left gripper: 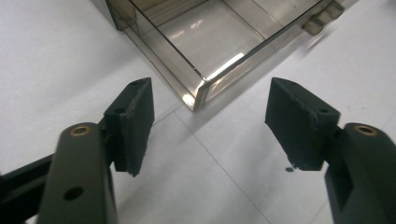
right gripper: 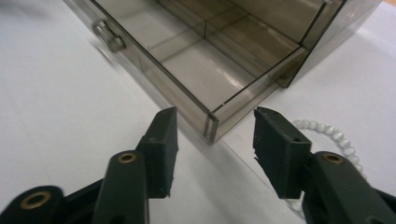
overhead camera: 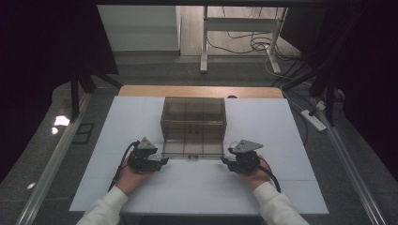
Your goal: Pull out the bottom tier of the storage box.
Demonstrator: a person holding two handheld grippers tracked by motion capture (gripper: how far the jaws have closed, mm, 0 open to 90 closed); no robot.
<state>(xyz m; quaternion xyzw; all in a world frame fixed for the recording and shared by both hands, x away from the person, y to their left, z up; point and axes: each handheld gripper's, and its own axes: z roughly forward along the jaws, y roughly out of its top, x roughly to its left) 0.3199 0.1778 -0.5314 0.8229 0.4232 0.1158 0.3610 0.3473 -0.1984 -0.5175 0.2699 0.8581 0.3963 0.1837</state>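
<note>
A smoky clear drawer cabinet (overhead camera: 193, 115) stands mid-table with its bottom drawer (overhead camera: 192, 149) pulled out toward the person. The drawer looks empty inside. My left gripper (overhead camera: 163, 161) rests at the drawer's front left corner (left gripper: 198, 95), open with nothing between the jaws (left gripper: 210, 98). My right gripper (overhead camera: 225, 161) sits at the front right corner (right gripper: 212, 126), also open and holding nothing (right gripper: 215, 116). A white bead bracelet (right gripper: 327, 133) lies on the table beside the drawer, partly hidden behind the right gripper's right-hand finger (right gripper: 280, 149). The drawer's small handle (right gripper: 109, 39) sits on its front face.
The cabinet stands on a white table top (overhead camera: 263, 136) with a wooden strip (overhead camera: 202, 92) along its far edge. Beyond are a desk frame and cables on the floor (overhead camera: 248, 44). Bare white surface lies on both sides of the cabinet and in front of the hands.
</note>
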